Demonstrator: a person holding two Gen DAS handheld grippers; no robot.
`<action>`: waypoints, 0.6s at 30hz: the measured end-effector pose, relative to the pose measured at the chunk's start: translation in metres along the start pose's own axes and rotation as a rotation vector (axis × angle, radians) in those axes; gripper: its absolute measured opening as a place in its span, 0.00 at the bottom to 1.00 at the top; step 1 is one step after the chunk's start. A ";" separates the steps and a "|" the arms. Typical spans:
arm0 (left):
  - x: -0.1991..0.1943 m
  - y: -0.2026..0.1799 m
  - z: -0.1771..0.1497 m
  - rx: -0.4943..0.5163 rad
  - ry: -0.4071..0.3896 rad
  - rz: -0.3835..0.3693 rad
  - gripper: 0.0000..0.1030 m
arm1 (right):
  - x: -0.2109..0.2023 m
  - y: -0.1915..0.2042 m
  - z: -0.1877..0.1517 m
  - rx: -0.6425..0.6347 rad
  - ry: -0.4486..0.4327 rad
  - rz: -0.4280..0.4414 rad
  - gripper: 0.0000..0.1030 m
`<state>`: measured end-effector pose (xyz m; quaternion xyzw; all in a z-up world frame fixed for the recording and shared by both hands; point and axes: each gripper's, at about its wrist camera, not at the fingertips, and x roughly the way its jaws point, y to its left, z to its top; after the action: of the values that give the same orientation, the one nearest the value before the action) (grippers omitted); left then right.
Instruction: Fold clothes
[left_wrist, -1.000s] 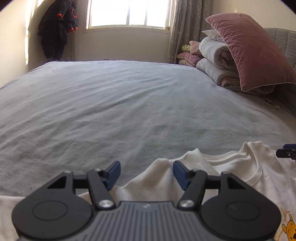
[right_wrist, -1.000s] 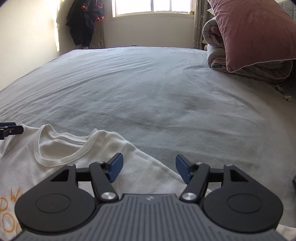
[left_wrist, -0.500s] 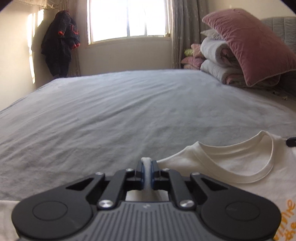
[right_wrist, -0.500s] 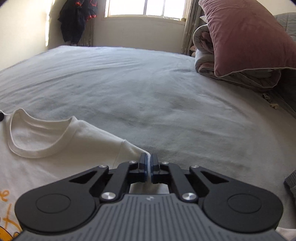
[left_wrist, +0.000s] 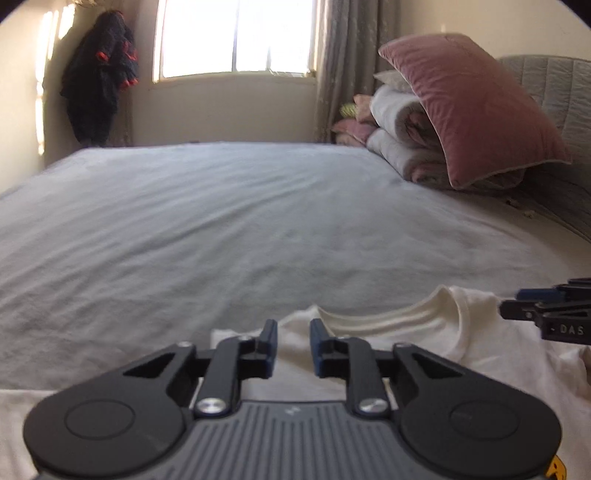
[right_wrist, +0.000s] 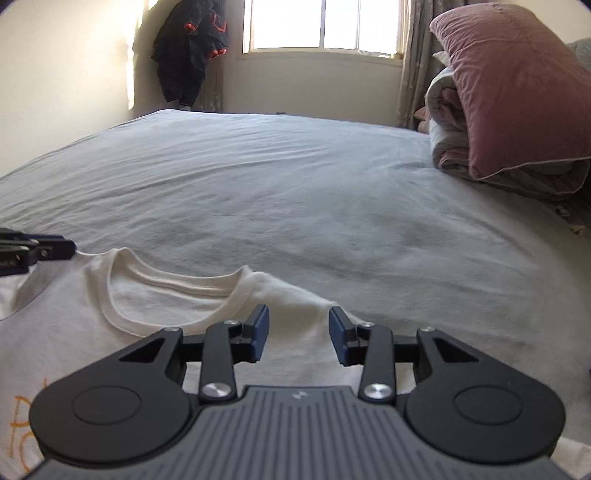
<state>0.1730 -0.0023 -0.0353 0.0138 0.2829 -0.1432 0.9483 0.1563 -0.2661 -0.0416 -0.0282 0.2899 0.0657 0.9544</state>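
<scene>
A cream T-shirt (left_wrist: 406, 325) with an orange print lies flat on the grey bed, its round collar (right_wrist: 166, 295) facing away from me. My left gripper (left_wrist: 293, 328) hovers over the shirt's left shoulder. Its jaws are opening and a narrow gap shows between the blue pads (left_wrist: 271, 343), which press on nothing. My right gripper (right_wrist: 298, 317) sits over the right shoulder. Its jaws are also opening, wider, with only flat cloth under the gap. Each gripper shows at the edge of the other's view: the right gripper (left_wrist: 546, 306), the left gripper (right_wrist: 37, 251).
The grey bedsheet (left_wrist: 221, 221) stretches far ahead. A pink pillow (left_wrist: 472, 110) leans on folded quilts (left_wrist: 399, 147) at the right, against a grey headboard (left_wrist: 554, 96). A window (right_wrist: 321, 26) and a dark hanging jacket (right_wrist: 188, 48) are at the far wall.
Both grippers were open a second ago and then shut on the shirt's shoulders. Now both have parted again and let the cloth go, and it lies flat on the bed.
</scene>
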 end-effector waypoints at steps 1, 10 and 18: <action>0.010 -0.003 -0.004 0.011 0.038 -0.006 0.16 | 0.004 0.004 -0.001 0.009 0.014 0.021 0.33; 0.049 0.004 -0.006 0.008 0.048 0.038 0.17 | 0.051 0.008 0.006 0.025 0.038 0.002 0.26; 0.058 0.004 -0.002 -0.017 0.038 0.034 0.16 | 0.065 0.004 0.012 0.050 0.022 -0.013 0.25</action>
<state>0.2195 -0.0132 -0.0689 0.0133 0.3017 -0.1243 0.9452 0.2159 -0.2535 -0.0683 -0.0068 0.3017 0.0518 0.9520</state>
